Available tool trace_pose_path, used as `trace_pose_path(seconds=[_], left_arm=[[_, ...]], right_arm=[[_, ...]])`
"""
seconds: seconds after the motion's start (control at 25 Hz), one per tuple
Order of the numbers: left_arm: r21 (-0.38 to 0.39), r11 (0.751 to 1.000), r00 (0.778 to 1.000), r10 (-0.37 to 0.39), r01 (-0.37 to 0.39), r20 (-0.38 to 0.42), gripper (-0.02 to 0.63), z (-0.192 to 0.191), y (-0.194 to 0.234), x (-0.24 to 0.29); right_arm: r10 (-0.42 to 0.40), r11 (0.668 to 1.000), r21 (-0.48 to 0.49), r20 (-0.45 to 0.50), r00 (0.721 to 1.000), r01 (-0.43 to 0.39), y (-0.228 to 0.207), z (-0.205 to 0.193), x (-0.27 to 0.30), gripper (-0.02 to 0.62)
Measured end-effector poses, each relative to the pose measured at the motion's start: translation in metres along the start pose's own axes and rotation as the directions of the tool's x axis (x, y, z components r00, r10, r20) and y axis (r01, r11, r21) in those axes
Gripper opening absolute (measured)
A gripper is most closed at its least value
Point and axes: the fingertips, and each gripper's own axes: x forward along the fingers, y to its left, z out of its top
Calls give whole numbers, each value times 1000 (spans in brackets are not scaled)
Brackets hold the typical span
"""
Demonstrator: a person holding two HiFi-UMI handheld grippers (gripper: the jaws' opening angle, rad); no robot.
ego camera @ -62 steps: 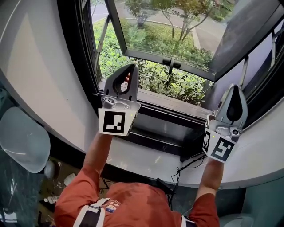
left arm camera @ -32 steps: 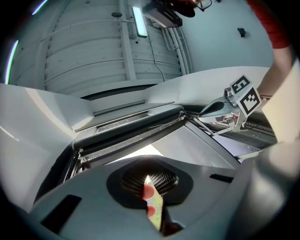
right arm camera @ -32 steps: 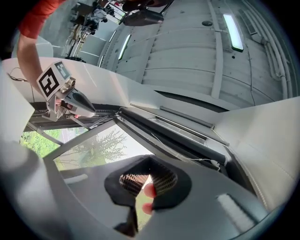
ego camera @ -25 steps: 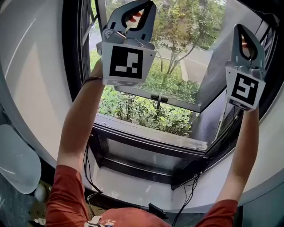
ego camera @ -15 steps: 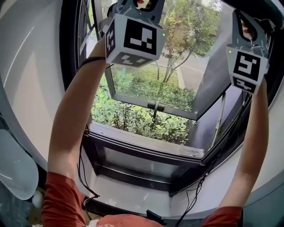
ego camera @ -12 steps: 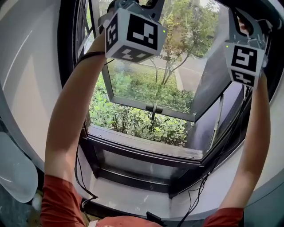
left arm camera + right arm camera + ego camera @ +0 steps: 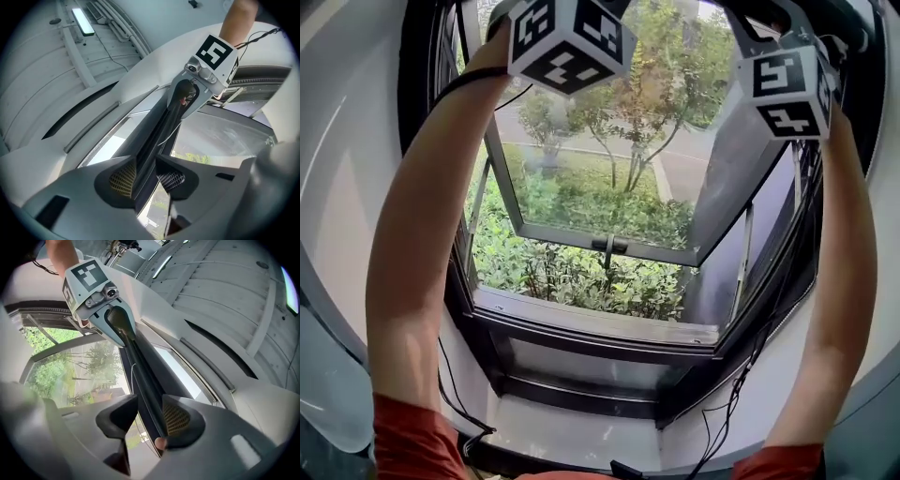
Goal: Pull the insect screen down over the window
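The insect screen's dark pull bar [image 7: 152, 140] runs along the top of the window frame. In the left gripper view it passes between my left gripper's [image 7: 147, 180] jaws, which have just been opening and straddle it. The bar [image 7: 140, 376] also lies inside my right gripper [image 7: 149, 420], whose jaws have just been opening too; it sits near the mesh pad [image 7: 177, 419], with a gap to the other finger. In the head view only the marker cubes show, left [image 7: 567, 37] and right [image 7: 787, 89], on raised arms. The jaws there are cut off by the top edge.
The glass sash [image 7: 609, 178] is swung outward, with its handle [image 7: 609, 246] at the bottom rail. Below are the dark sill [image 7: 591, 323] and loose cables [image 7: 741, 394]. Shrubs and trees lie outside. A ceiling light [image 7: 84, 21] is overhead.
Both hands have risen from sill height to the top of the window. Over the last half second the marker cubes moved further up and rolled.
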Motion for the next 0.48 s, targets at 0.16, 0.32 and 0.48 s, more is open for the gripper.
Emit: trace_pose_path(seconds=[0.16, 0.32, 0.48], left_arm=[[35, 998, 998, -44, 46, -49, 129, -6, -1, 15], [72, 994, 991, -72, 81, -116, 153, -24, -7, 25], [123, 988, 986, -76, 94, -149, 161, -32, -9, 29]], right_arm=[[73, 997, 5, -53, 996, -72, 3, -3, 10, 179], [97, 995, -10, -74, 993, -98, 4, -11, 19, 190], [138, 989, -43, -112, 984, -144, 8, -22, 21, 190]])
